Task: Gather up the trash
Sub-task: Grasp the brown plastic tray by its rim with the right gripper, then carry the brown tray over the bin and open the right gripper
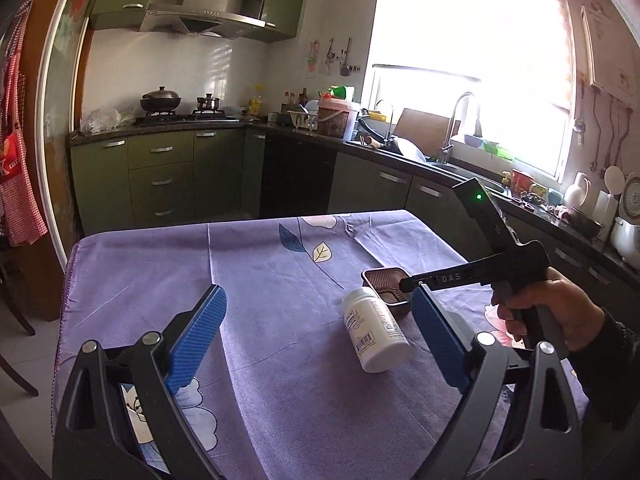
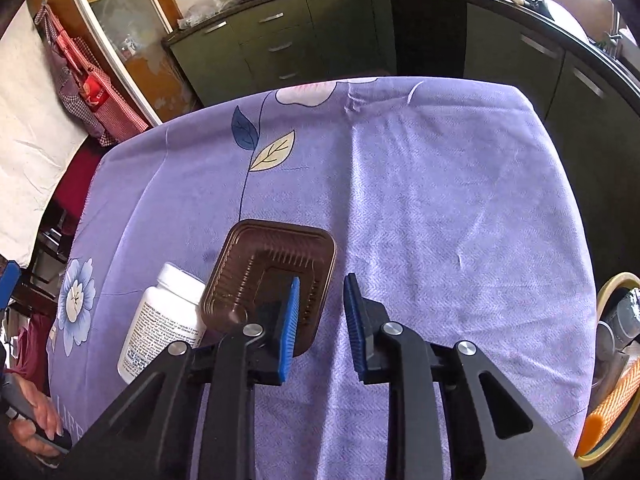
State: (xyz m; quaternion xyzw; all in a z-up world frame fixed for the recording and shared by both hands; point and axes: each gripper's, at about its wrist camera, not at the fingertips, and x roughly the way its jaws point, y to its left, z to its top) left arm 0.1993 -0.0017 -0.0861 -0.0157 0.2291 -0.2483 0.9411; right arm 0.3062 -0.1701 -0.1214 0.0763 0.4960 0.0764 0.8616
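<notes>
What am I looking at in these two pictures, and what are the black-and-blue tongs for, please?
A person holds a hand-worked gripper in each hand. Each gripper carries a wide-angle camera that looks along its two blue fingers. One picture is from the left gripper, which is wide open and empty above a purple cloth. That view also shows the right hand holding the other tool. The other picture is from the right gripper.

On the cloth lie a white bottle, on its side, and a brown tray. The right gripper's fingers straddle the tray's rim with a gap still showing, so nothing looks gripped yet. A bin shows at that picture's right edge.
</notes>
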